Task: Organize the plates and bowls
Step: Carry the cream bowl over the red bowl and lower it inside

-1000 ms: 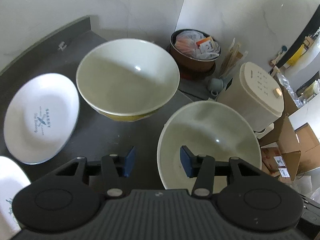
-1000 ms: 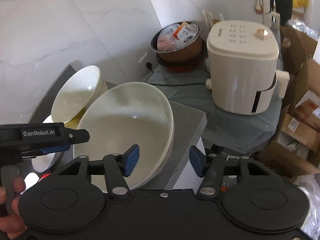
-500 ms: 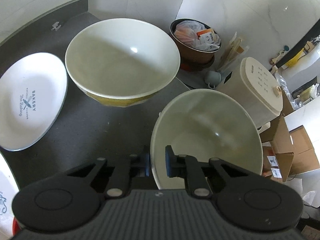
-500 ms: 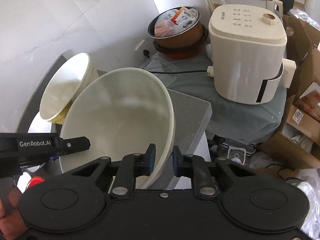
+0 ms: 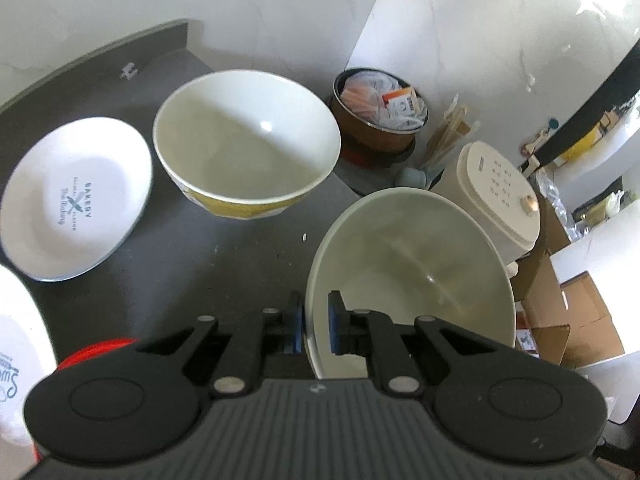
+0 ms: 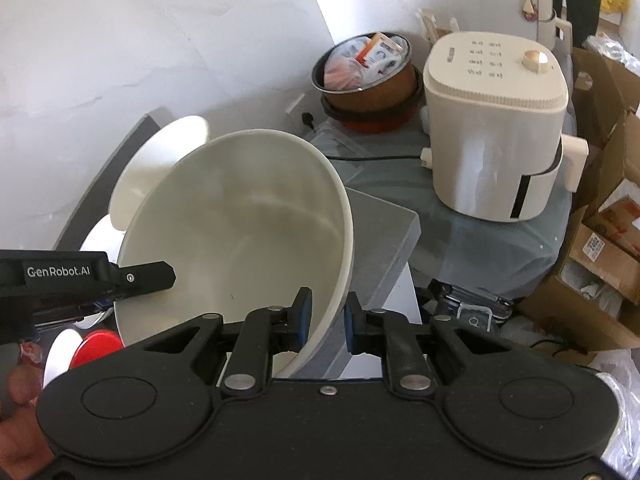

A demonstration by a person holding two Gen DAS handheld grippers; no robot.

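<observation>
Your left gripper (image 5: 315, 329) and right gripper (image 6: 324, 318) both clamp the cream bowl's (image 5: 412, 280) rim, beside the yellow bowl (image 5: 246, 156).

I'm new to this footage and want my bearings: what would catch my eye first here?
The big cream bowl at the counter's edge, its rim pinched by both the left claw and the right claw on opposite sides. Behind it on the dark counter sits a yellow-sided bowl, with a "Bakery" plate to its left. Off the counter, to the right, stands a cream appliance.
</observation>
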